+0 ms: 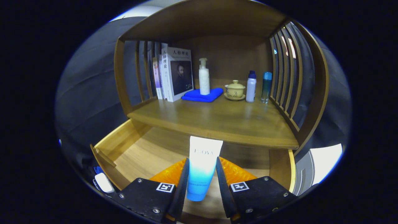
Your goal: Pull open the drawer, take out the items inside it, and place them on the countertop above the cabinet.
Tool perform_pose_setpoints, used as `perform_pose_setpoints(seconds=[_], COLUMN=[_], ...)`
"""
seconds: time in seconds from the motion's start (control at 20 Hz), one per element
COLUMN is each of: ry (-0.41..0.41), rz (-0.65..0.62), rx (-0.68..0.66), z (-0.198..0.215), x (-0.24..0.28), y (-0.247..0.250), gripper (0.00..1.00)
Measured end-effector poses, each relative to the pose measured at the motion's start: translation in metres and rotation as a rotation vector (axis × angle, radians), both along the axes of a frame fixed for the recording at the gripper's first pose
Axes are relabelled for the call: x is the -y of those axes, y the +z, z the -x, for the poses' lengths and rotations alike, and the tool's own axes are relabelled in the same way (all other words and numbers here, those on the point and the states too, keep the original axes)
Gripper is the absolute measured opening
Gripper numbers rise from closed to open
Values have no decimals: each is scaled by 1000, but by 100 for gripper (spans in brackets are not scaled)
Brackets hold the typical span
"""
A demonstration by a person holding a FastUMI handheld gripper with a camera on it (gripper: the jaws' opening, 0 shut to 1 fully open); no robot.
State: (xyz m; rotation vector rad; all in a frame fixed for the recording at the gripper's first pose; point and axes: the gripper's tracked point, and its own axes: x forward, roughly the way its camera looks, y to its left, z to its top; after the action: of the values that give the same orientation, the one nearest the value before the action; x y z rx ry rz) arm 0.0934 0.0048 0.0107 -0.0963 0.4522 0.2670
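Drawer (130,146) stands pulled open beneath the fingers, gripper (202,180) pinching a tube (202,165) from both sides and holding it above the bare drawer floor, with the countertop (217,121) just beyond waiting for the tube to land.

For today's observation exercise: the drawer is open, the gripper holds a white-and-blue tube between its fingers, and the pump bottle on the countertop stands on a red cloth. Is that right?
Not quite. In the gripper view the pump bottle stands on a blue cloth, not a red one. The rest holds: the drawer is open and the gripper holds the tube between its fingers, below the countertop.
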Motion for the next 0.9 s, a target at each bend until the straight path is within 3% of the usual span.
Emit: perform_pose_setpoints(seconds=[0.5, 0.9], ry=[-29, -110], rz=[-86, -124], rx=[118, 49], z=[-45, -106], x=[-26, -42], y=[76, 73], gripper=[51, 51])
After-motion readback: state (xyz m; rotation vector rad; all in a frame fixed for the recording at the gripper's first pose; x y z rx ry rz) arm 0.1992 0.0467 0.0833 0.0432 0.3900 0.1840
